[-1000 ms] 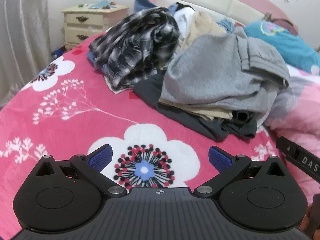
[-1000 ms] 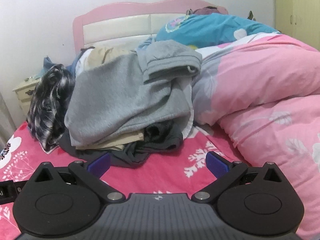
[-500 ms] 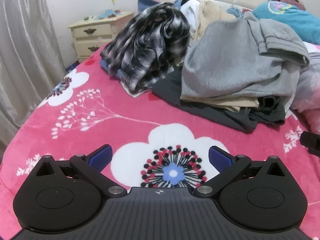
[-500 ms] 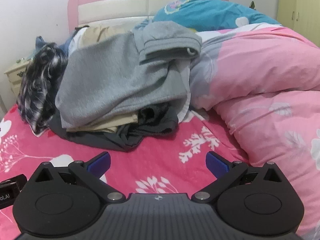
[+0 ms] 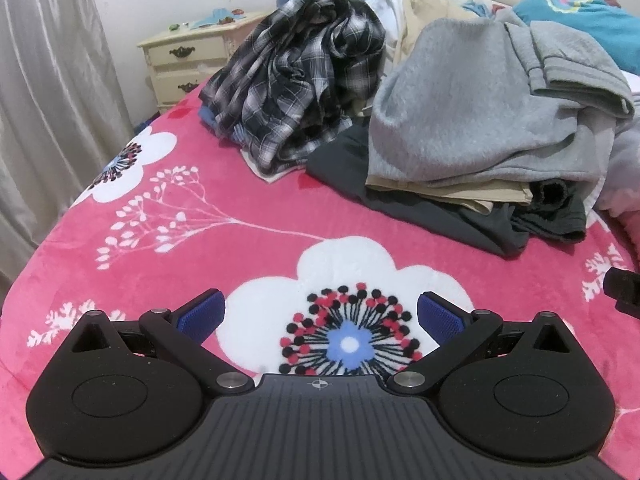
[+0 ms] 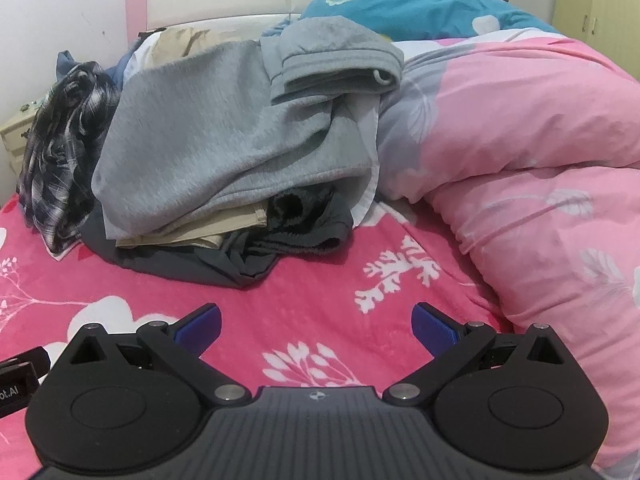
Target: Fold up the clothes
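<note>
Clothes pile (image 5: 460, 136) beyond both tongs, apart; left tongs (image 5: 319, 316), right tongs (image 6: 316, 322) gaping.

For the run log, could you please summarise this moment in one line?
phase: approach | left tongs: open, empty | right tongs: open, empty | grey sweatshirt: atop unfolded pile, untouched

Cream nightstand (image 5: 188, 62) (beside curtain (image 5: 52, 92))

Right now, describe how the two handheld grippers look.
The left gripper and right gripper look alike: a matte black ribbed body with a small crosshair mark, two round black housings, black linkage arms on silver pins, and blue textured pads on the fingers. No cables, hands or sleeves show.
</note>
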{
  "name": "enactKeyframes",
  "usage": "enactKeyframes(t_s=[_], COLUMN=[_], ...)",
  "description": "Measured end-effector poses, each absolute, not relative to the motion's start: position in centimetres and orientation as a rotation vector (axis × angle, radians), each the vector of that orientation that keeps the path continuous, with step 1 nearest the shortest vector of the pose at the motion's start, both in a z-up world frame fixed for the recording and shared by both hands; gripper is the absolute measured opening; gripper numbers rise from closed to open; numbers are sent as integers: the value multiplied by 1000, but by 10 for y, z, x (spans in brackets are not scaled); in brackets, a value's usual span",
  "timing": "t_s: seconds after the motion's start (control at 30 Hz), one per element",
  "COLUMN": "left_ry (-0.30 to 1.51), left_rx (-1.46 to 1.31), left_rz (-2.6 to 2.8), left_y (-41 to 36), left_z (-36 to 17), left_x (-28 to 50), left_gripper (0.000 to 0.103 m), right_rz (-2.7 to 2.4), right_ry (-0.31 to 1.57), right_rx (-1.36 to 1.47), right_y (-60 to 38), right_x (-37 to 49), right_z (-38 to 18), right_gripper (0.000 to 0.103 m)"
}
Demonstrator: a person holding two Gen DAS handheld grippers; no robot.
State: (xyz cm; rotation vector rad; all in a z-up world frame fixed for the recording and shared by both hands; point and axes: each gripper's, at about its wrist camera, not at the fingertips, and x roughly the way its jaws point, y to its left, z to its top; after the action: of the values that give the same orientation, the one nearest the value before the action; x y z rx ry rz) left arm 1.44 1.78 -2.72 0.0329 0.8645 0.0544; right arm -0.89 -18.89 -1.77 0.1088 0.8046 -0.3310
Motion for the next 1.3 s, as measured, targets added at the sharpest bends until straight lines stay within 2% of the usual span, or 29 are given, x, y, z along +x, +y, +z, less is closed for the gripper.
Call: enactKeyframes(t_s=[0.8, 1.17, 1.3], left_ry=[863, 712, 634], left_rx=[41, 14, 25], left_rz=[42, -70, -132], left_y=[16, 15, 4], left_z=[-30, -19, -15], left_x=[20, 59, 86], left_gripper=[103, 103, 103], right_rz=[-327, -254, -206], right_ry=[797, 659, 557], right_rx=[96, 83, -20], right_y=[-185, -204, -216], right_x=[-5, 6, 31], right_z=[-21, -15, -6], right_gripper=[103, 103, 103])
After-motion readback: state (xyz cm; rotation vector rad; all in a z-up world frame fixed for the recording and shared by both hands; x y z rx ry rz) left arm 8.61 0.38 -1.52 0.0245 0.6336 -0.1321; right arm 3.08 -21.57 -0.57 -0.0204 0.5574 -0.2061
